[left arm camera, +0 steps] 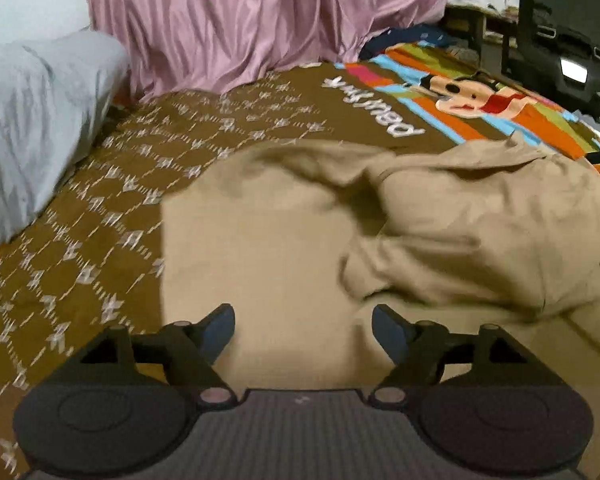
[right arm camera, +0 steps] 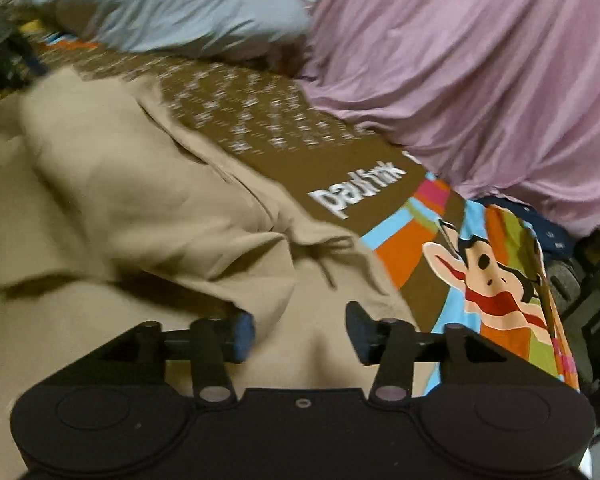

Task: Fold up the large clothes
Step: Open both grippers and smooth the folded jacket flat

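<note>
Left wrist view, left hand-held gripper [left arm camera: 303, 326] jaws apart over tan garment [left arm camera: 440, 232], right hand-held gripper [right arm camera: 300, 330] likewise parted, empty

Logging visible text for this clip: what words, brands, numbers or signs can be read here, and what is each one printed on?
"paul frank", white lowercase letters, partly smeared by blur: on the brown part of the bedspread, next to the cartoon monkey face; it appears upside down in the left wrist view.
Small white marks repeated across the brown bedspread: a pattern, too blurred to read as text.
Beige garment, pink fabric, pillow: no text visible.
</note>
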`<state>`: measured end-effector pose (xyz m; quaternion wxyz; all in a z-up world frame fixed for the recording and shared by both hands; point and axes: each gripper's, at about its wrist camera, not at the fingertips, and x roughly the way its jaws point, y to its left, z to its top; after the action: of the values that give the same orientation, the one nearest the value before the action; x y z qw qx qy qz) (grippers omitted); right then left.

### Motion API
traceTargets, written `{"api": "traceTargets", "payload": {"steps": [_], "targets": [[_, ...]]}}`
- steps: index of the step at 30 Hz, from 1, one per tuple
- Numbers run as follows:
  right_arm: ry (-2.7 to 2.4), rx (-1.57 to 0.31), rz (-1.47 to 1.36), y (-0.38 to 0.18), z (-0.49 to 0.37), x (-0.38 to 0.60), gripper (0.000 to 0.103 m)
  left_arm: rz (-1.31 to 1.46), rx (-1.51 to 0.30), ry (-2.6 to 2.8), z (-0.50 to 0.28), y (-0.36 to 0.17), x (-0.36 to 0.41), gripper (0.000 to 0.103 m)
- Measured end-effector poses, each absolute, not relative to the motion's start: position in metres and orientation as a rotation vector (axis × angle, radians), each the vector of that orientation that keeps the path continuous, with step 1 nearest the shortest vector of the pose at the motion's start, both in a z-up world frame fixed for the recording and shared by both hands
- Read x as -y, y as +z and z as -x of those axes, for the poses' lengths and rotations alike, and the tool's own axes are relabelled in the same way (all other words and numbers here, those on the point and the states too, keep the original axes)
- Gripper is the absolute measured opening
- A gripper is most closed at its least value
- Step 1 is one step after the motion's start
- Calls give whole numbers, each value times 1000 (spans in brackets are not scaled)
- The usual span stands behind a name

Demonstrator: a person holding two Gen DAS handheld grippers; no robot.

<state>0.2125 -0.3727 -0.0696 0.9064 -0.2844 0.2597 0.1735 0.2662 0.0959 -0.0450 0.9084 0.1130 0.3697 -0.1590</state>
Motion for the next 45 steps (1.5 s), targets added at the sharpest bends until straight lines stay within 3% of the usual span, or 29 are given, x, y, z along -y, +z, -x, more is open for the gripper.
{"api": "traceTargets", "payload": {"steps": [6,9,13,18,23,25,26,27,30,33,40,44,45], "targets": [[426,-634,569,-57,-181,384,70,18,-765,-298,-257,-22,-129,80],[385,-671,415,-42,-178,399,70,196,-794,-318,-273,-17,-134,81],[306,-740,-18,-32,-193,426,58,389,-891,-347,-306,-30,-125,80],[272,-875,-534,-54,-232,443,56,671,-994,-326,-349,-59,-121,80],[297,-973,-746,-75,-258,437,57,666,-1074,-329,-375,-82,-102,80],[291,-988,-755,-80,-265,433,57,586,-1073,-308,-380,-84,-91,71],[286,-986,-746,-82,-267,431,54,550,-1061,-295,-381,-83,-86,62],[277,-979,-730,-84,-272,429,44,524,-1053,-287,-384,-82,-82,57],[252,-948,-681,-89,-285,423,24,453,-1012,-264,-391,-76,-69,54],[231,-878,-556,-87,-299,407,19,351,-941,-244,-399,-70,-53,53],[233,-773,-288,-86,-303,379,24,319,-896,-219,-381,-50,-53,56],[221,-716,-179,-67,-277,382,39,279,-823,-215,-353,-30,-55,69],[220,-684,-133,-60,-271,380,48,274,-813,-226,-349,-27,-53,73]]}}
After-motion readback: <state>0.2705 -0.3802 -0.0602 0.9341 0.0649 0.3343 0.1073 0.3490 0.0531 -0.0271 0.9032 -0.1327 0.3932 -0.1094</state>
